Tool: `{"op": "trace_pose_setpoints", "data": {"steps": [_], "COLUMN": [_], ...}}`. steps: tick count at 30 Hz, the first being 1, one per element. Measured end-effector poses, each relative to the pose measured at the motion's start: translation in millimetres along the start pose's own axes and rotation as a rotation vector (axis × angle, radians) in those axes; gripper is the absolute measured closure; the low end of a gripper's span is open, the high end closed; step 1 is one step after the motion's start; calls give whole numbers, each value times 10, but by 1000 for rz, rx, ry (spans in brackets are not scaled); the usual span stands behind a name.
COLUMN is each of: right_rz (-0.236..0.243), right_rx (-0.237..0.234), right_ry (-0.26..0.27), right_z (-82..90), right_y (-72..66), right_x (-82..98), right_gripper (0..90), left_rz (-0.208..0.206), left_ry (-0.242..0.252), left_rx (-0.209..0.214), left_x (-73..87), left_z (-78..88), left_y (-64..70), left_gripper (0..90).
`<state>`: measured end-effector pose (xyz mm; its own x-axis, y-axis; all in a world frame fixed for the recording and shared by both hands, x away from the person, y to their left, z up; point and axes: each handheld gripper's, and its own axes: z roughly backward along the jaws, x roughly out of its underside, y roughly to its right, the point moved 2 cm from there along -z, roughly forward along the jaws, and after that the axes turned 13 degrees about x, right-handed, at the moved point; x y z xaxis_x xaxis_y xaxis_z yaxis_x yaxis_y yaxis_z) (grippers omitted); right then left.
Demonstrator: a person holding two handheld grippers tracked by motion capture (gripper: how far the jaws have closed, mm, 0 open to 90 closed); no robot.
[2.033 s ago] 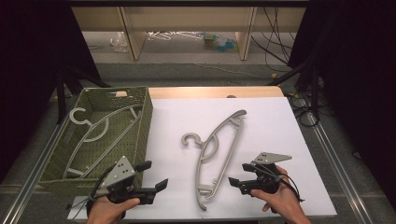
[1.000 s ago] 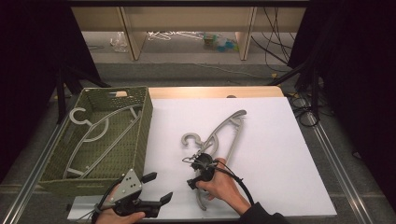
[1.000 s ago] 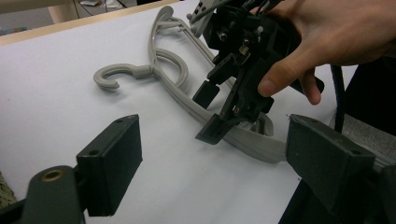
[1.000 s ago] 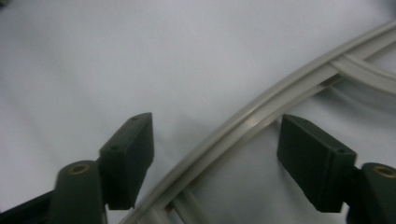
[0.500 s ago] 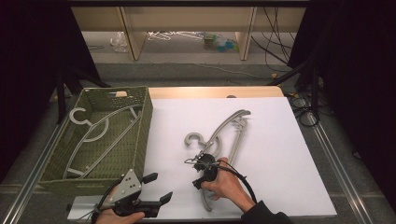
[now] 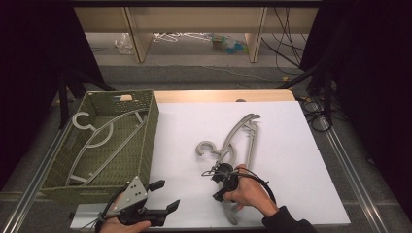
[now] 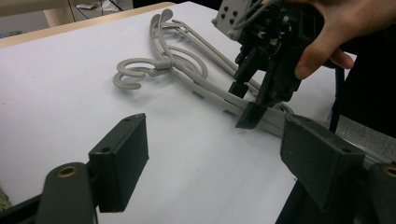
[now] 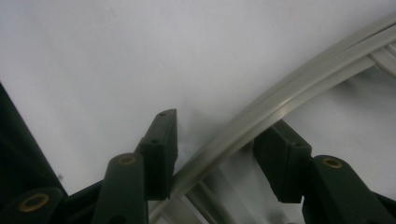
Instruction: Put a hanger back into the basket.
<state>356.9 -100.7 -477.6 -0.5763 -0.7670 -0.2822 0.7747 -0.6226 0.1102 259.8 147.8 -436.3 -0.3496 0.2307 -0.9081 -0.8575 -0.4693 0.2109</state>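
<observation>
A grey plastic hanger (image 6: 243,131) lies on the white sheet with its hook to the left; in the left gripper view (image 7: 187,79) it looks like two hangers stacked. My right gripper (image 6: 217,195) points down at its lower arm. The jaws straddle that arm (image 8: 299,88) and have just been closing. A small gap still shows beside the left pad, so the right gripper (image 8: 222,123) is open. From the left gripper view I see the right gripper (image 7: 243,105) over the arm. My left gripper (image 6: 165,195) stands open and empty at the table's front left (image 7: 215,126).
A green woven basket (image 6: 153,126) stands at the left of the table with another grey hanger (image 6: 97,138) inside it. The white sheet (image 6: 291,160) covers the table's middle and right. Shelving and cables lie beyond the far edge.
The right gripper came from the sheet's front right over to the hanger's lower arm, then edged slightly right, its jaws narrowing around the arm. The left gripper has stayed put for the last second.
</observation>
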Motion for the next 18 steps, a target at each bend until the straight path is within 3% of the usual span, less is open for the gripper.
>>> {"op": "trace_pose_setpoints", "data": {"steps": [9, 18], "right_rz": [91, 171], "right_rx": [-3, 26], "right_ry": [-28, -39], "right_z": [99, 222], "right_y": [163, 324], "right_x": [313, 564], "right_gripper": [553, 613], "left_rz": [6, 9], "left_ry": [-1, 12], "left_rx": [2, 6], "left_x": [2, 7], "left_z": [-3, -8], "left_y": [2, -16], "left_gripper": [240, 248]}}
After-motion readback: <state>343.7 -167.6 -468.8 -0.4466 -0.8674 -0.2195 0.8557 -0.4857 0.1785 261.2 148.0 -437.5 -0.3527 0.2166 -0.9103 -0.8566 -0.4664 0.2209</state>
